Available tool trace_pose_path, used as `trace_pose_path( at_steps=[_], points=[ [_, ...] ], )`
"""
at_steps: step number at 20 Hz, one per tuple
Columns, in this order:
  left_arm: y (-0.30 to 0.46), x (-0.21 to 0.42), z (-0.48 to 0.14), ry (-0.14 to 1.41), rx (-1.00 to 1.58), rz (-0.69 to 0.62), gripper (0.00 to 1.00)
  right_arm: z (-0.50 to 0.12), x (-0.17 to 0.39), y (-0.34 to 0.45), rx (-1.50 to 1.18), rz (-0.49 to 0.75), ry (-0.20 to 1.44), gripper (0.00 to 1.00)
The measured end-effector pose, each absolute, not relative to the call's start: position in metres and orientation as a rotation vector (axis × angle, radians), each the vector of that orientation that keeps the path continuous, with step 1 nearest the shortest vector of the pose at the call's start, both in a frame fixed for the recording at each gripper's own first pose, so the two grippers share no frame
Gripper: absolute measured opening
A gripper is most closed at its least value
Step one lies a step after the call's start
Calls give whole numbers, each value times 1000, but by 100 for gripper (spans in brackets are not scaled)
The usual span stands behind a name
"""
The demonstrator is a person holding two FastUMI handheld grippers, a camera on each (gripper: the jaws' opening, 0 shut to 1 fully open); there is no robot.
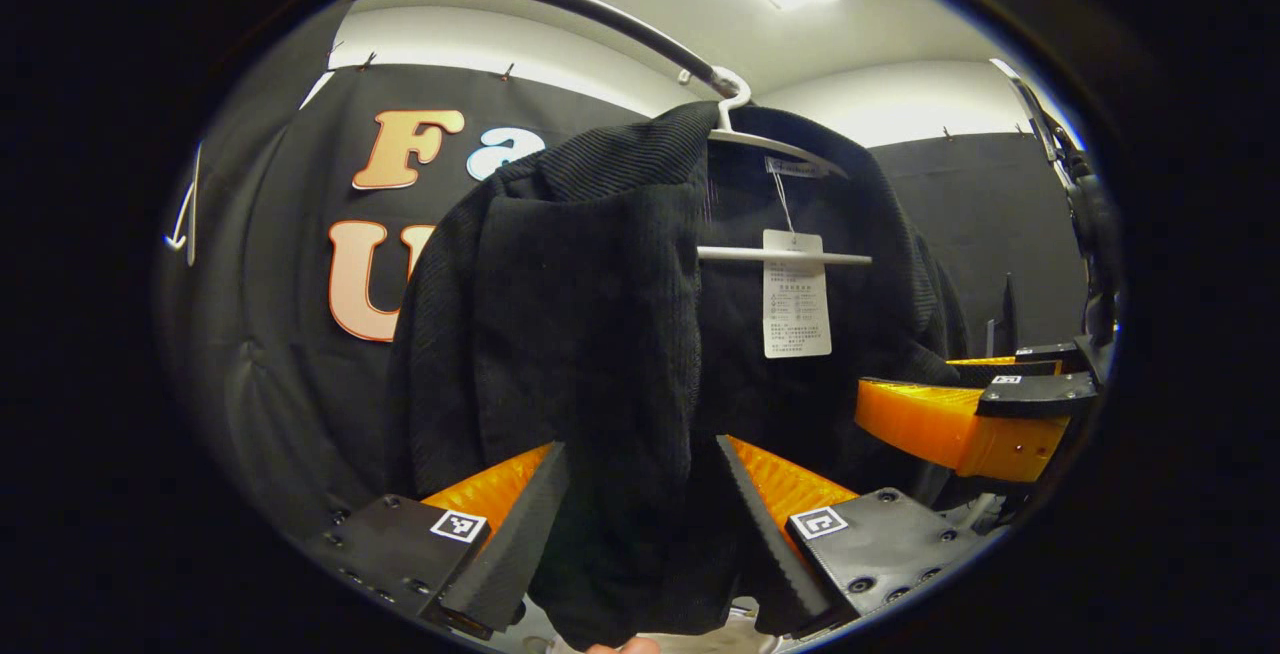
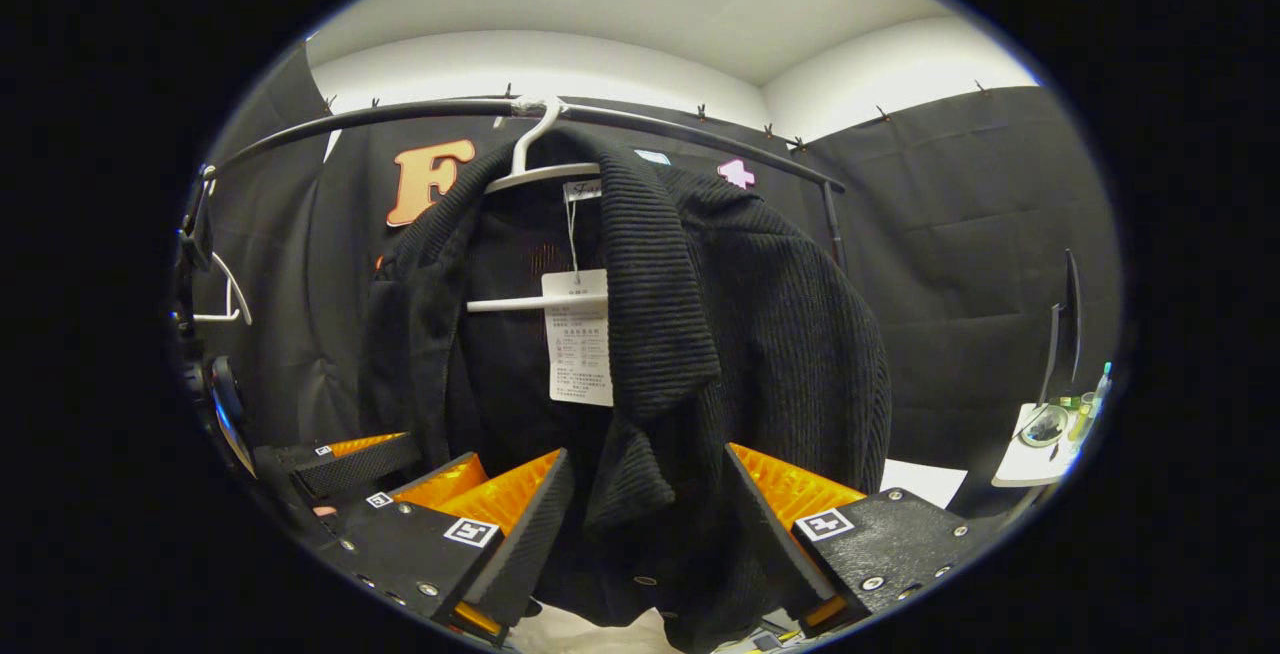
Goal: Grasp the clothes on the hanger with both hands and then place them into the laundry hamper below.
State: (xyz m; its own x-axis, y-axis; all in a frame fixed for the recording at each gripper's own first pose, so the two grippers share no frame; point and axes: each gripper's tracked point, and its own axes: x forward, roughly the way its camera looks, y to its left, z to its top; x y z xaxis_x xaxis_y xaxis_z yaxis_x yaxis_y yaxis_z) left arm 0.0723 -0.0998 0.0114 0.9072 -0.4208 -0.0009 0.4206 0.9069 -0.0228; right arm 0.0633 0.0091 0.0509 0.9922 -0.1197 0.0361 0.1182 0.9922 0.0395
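**Technician:** State the current step.

**Inspector:** The grasp stage. The black ribbed jacket [image 1: 590, 334] hangs on the white hanger [image 1: 775, 149], which hooks over the dark curved rail [image 1: 560, 4] near the top of the scene. The garment has not left the hanger.

**Technician:** Condition of the left tongs?

**Inspector:** In the left gripper view the left tongs [image 1: 640, 524] stand spread wide, with the left front panel of the jacket hanging between the two fingers. Neither finger appears to press the cloth. The other tool shows at the right of that view, near the garment's right side.

**Technician:** And the right tongs?

**Inspector:** In the right gripper view the right tongs [image 2: 645, 524] are likewise spread, straddling the right front panel and the folded lapel. No clamping is evident. A paper tag [image 2: 580, 339] hangs on a string from the collar, between the two panels.

**Technician:** Where is the laundry hamper?

**Inspector:** Its position cannot be confirmed from these views. A pale surface shows under the hem, but what it is cannot be told.

**Technician:** What does the next move call for?

**Inspector:** By judgement: close both tongs on the cloth they straddle, taking a full fold, since the ribbed knit looks thick and may slip from a shallow pinch. Then the shoulders would have to be lifted clear of the hanger arms before lowering. The tag string and the hanger's crossbar [image 2: 505, 304] are likely snag points.
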Motion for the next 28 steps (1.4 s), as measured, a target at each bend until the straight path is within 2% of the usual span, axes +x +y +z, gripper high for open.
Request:
trace_pose_path(
  at_steps=[2, 3, 4, 5, 6, 7, 10, 11, 12, 14, 15, 19, 20, 21, 22, 23, 24, 26, 27, 28],
  points=[
    [-100, 77, 8, 18, -23, -426, 96, 51, 70, 7, 45, -126, -32, 92],
    [-100, 80, 8, 19, -23, -419, 94, 51, 75, 5, 50, -128, -26, 97],
    [-99, 82, 9, 17, -20, -408, 95, 50, 78, 5, 54, -133, -22, 91],
    [-98, 85, 9, 15, -14, -395, 95, 50, 80, 6, 61, -130, -19, 91],
    [-98, 87, 10, 11, -8, -384, 95, 49, 83, 8, 65, -126, -17, 83],
    [-99, 88, 10, 8, -2, -377, 95, 49, 88, 9, 66, -125, -16, 90],
    [-99, 90, 11, 3, 0, -371, 93, 48, 90, 8, 59, -128, -14, 88],
    [-99, 91, 11, 2, -3, -369, 95, 48, 90, 8, 57, -132, -14, 93],
    [-100, 91, 11, 2, -5, -373, 93, 47, 92, 7, 55, -137, -14, 90],
    [-99, 92, 9, 8, -3, -364, 94, 45, 92, 3, 59, -149, -7, 76],
    [-99, 92, 8, 11, -1, -361, 89, 44, 93, 3, 67, -152, -4, 67],
    [-100, 92, 9, 5, 7, -356, 81, 42, 97, 5, 77, -153, 5, 58],
    [-101, 91, 9, 6, 7, -360, 79, 41, 98, 5, 76, -153, 7, 44],
    [-101, 91, 10, 5, 5, -364, 77, 41, 98, 5, 75, -151, 8, 47],
    [-101, 93, 10, 5, 5, -364, 76, 40, 99, 4, 72, -152, 8, 32],
    [-101, 92, 10, 5, 1, -364, 69, 39, 98, 2, 68, -155, 10, 41],
    [-101, 92, 10, 8, -4, -367, 63, 39, 98, 0, 63, -159, 11, 21],
    [-95, 93, 11, 2, -11, -346, 47, 37, 97, -2, 50, -165, 16, 15],
    [-93, 95, 14, -3, -21, -340, 40, 35, 96, -4, 43, -167, 16, 7],
    [-88, 95, 15, -1, -30, -329, 32, 35, 95, -7, 34, -169, 14, 9]
  ],
)
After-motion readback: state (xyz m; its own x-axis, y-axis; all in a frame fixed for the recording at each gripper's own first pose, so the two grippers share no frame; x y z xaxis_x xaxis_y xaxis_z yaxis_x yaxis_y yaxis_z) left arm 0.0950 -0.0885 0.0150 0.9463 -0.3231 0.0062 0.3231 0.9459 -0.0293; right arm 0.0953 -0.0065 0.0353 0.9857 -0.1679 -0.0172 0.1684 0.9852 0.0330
